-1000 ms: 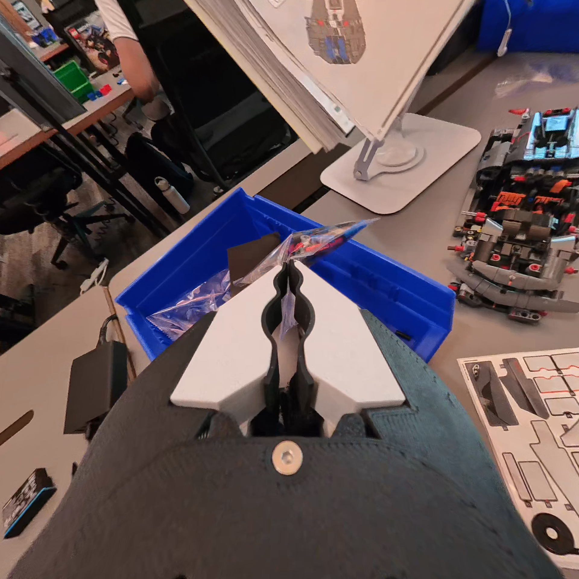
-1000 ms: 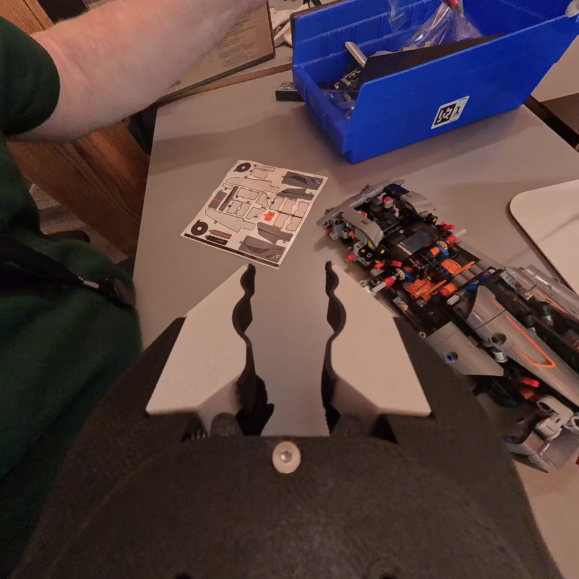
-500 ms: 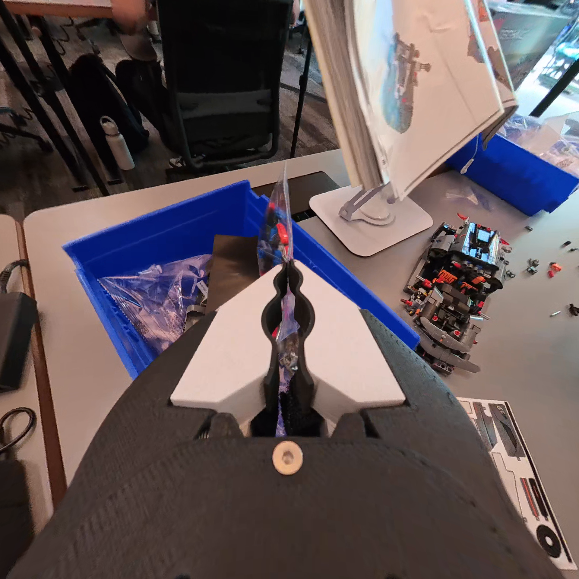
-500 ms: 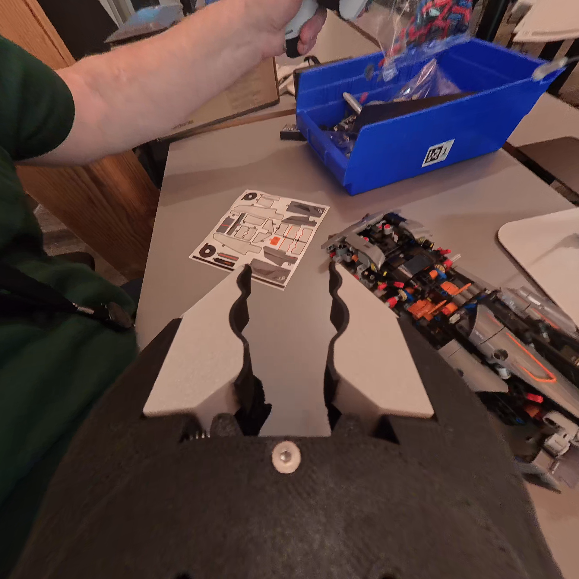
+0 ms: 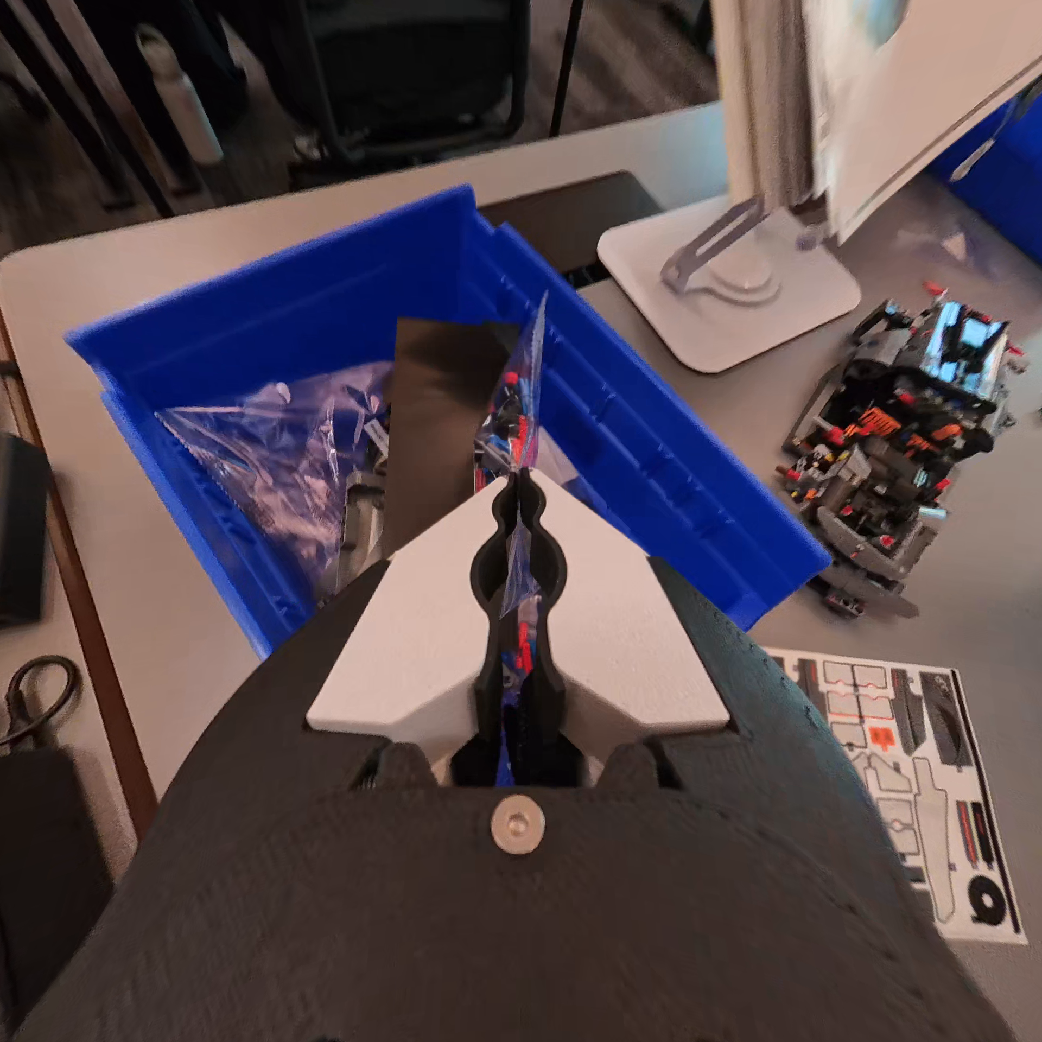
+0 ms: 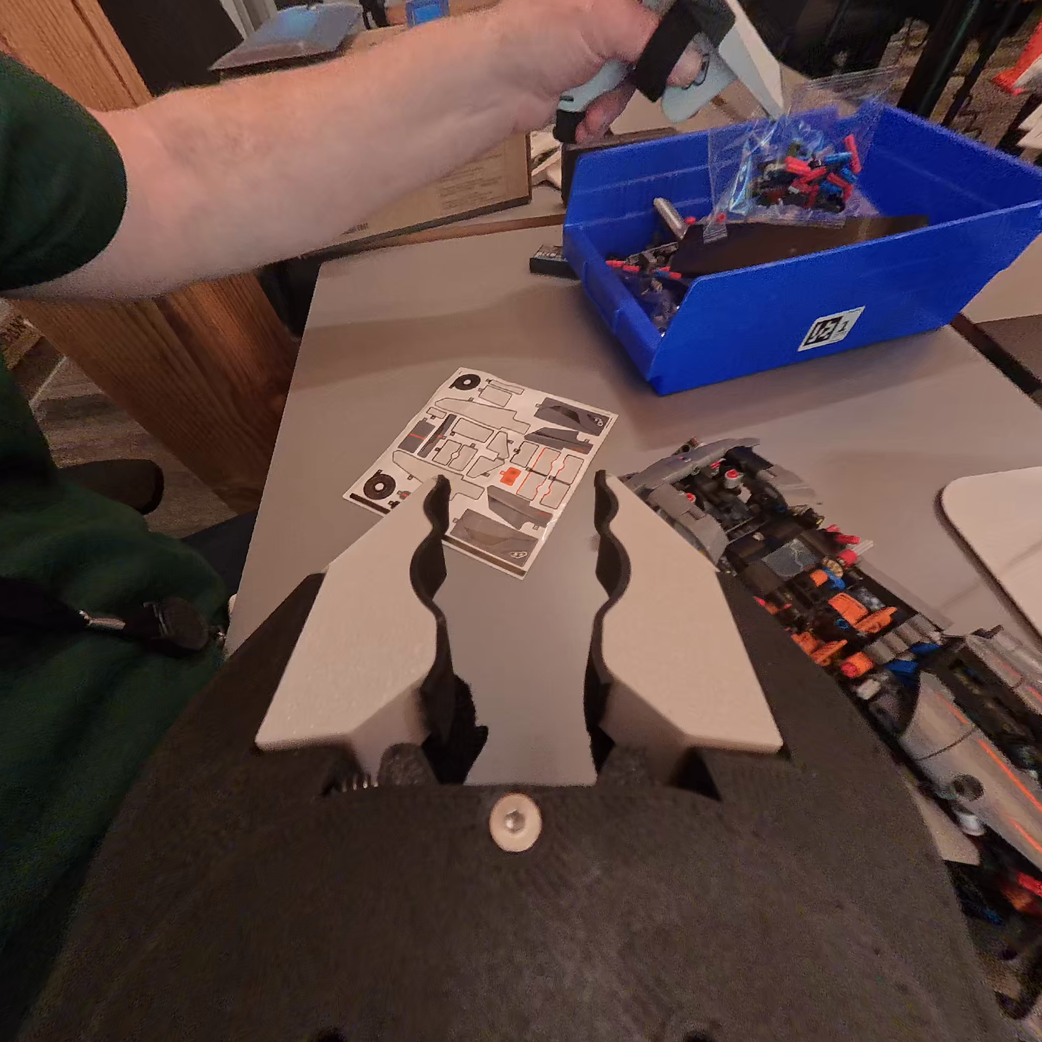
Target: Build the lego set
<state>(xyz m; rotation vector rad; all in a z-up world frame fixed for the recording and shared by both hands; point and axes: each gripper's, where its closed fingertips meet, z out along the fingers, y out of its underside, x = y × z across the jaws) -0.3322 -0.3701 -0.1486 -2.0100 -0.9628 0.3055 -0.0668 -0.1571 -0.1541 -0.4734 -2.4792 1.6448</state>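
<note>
Left tool [image 5: 519, 479] pinches parts bag [image 6: 789, 163], apparently above bin [image 6: 846, 293].

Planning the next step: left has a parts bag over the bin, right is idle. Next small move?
Probably carry the bag out over bare table near the model. The left gripper is shut on it above the blue bin; the right gripper is open and empty, free to help open it.

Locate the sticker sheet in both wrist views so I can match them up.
Left wrist view: sticker sheet at lower right, flat on the table, nearer than the blue bin.
Right wrist view: sticker sheet at centre, just beyond the open hand-held gripper.
Shared landmark: the blue bin.
</note>
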